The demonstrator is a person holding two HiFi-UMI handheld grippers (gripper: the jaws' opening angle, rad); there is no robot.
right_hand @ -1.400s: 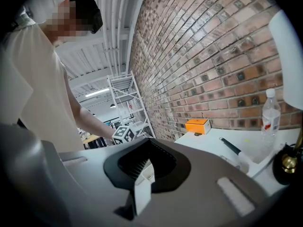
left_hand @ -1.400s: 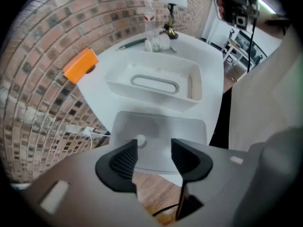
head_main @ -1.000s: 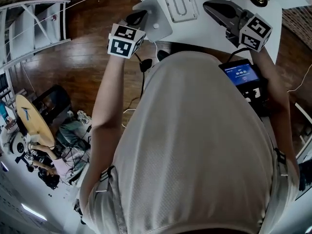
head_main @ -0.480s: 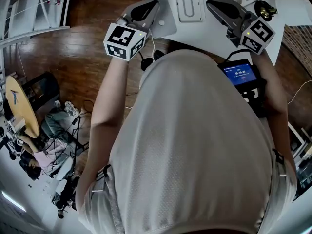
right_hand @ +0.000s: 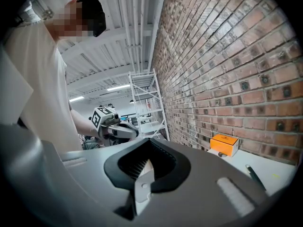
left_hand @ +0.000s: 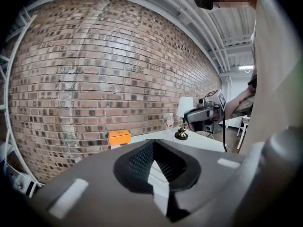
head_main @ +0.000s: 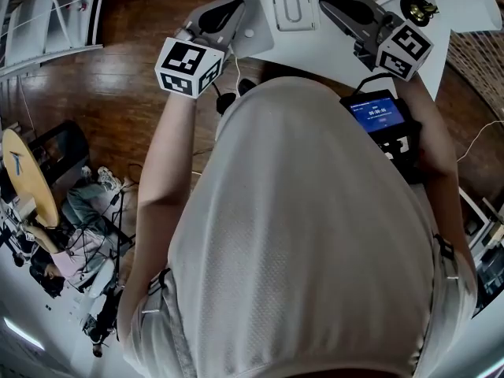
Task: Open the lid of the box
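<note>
A small orange box [left_hand: 119,137] sits shut on the white table against the brick wall, also in the right gripper view as the orange box [right_hand: 224,144]. It lies far beyond both grippers, and the head view does not show it. My left gripper [head_main: 233,6] hovers at the table's near left corner with its jaws shut and nothing between them, as its own view of the left gripper [left_hand: 152,156] shows. The right gripper [head_main: 340,8] is held over the table's near right side, and the right gripper [right_hand: 144,170] looks shut and empty too.
A white flat rectangular piece [head_main: 291,2] lies on the white table [head_main: 331,50] between the grippers. A small brass-and-black object [head_main: 417,6] stands at the right. A device with a blue screen [head_main: 378,115] hangs on the person's chest. A white metal rack [right_hand: 146,103] stands by the wall.
The left gripper has drifted a little left and up toward the table corner. The right gripper has barely moved. Both stay shut.
</note>
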